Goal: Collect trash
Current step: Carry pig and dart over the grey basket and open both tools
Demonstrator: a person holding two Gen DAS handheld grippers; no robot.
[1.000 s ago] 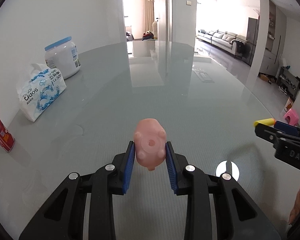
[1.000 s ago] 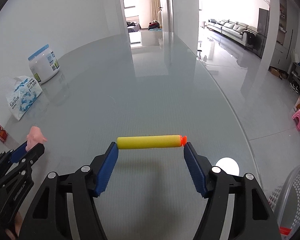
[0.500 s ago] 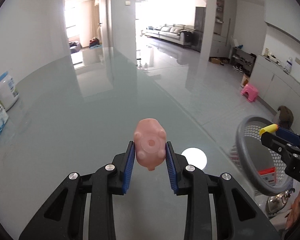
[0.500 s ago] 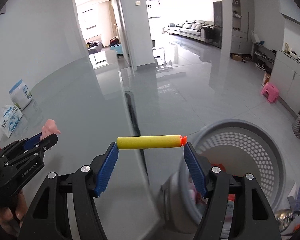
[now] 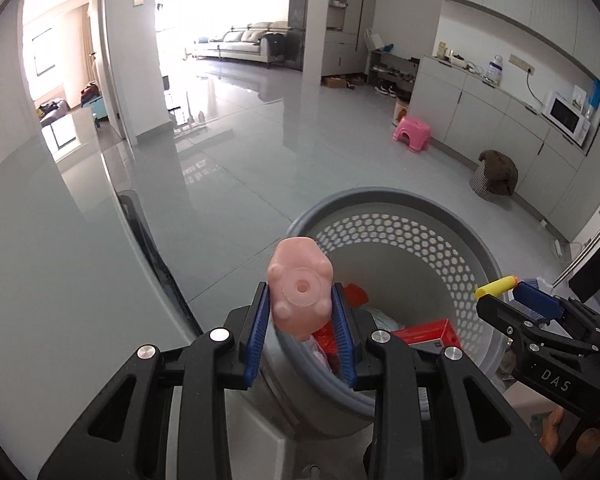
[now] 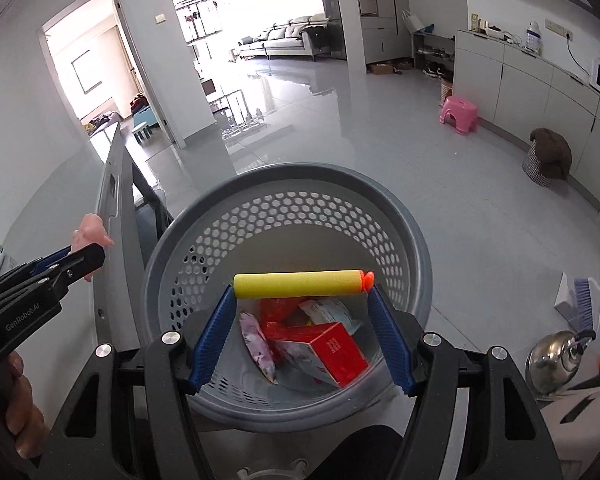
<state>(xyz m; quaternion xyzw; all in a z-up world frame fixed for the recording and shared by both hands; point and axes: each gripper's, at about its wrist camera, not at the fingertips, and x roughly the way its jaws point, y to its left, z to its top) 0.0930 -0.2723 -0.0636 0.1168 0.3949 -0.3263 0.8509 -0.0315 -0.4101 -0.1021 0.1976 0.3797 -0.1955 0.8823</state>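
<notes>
The right gripper, clamped endwise on the yellow foam dart, hangs directly over the grey perforated plastic basket; the left gripper, pinching the pink rubber pig toy, sits at its near-left rim.

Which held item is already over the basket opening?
The yellow dart in the right gripper; the left gripper's pink toy sits at the basket edge.

Basket's near rim hidden behind right hand-held gripper; print on red box inside too small to read; kettle partly hidden at right
</notes>
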